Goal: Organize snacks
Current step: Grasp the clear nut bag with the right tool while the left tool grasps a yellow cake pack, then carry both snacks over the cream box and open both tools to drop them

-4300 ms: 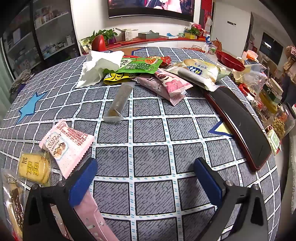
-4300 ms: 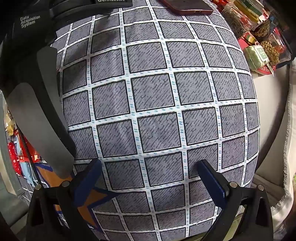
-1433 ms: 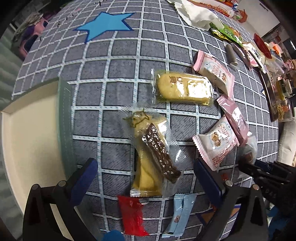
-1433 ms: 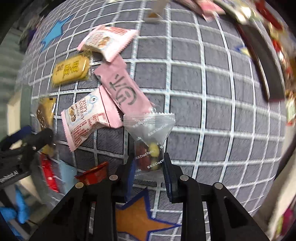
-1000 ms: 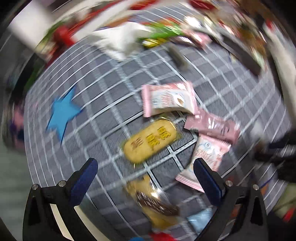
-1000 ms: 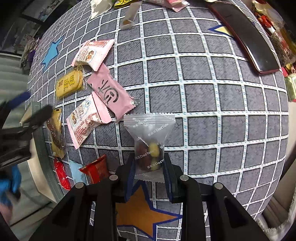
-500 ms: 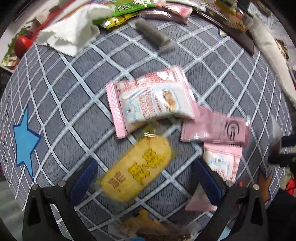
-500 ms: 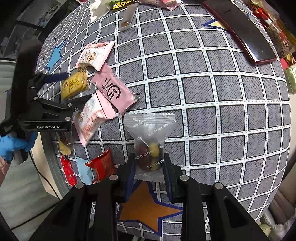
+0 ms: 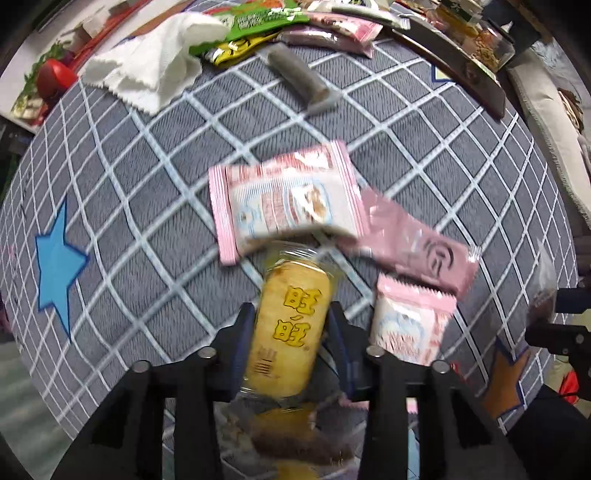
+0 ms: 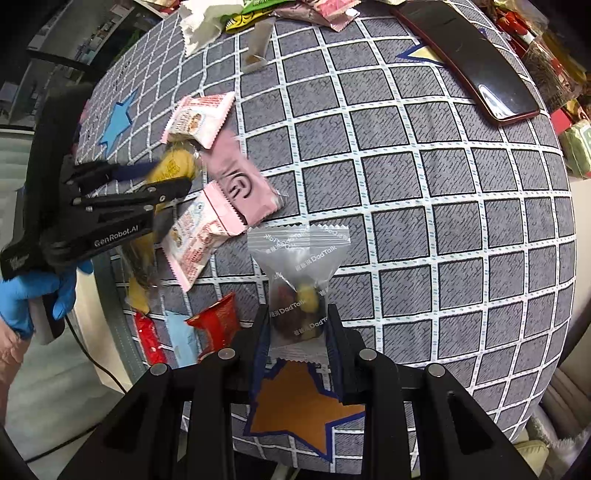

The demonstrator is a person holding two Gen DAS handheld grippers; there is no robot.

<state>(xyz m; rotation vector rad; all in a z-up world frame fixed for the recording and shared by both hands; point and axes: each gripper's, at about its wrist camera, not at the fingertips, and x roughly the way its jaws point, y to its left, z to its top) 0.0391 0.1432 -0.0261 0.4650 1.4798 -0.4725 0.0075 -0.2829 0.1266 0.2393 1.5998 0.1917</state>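
My left gripper is shut on a yellow rice cracker packet; it also shows in the right wrist view. My right gripper is shut on a clear nut-mix pouch, held above the checked tablecloth. Beyond the left gripper lie a pink-white cracker packet, a plain pink packet and a second pink-white packet. A chocolate-topped snack in clear wrap lies under the left gripper.
A white tissue, green and yellow packets, a grey stick pack and a dark red tray sit at the far side. Red packets and a light blue sachet lie near a box edge.
My left gripper has closed on the yellow cracker packet, which now points along the fingers. The right gripper stays shut on the nut pouch, nearly still.
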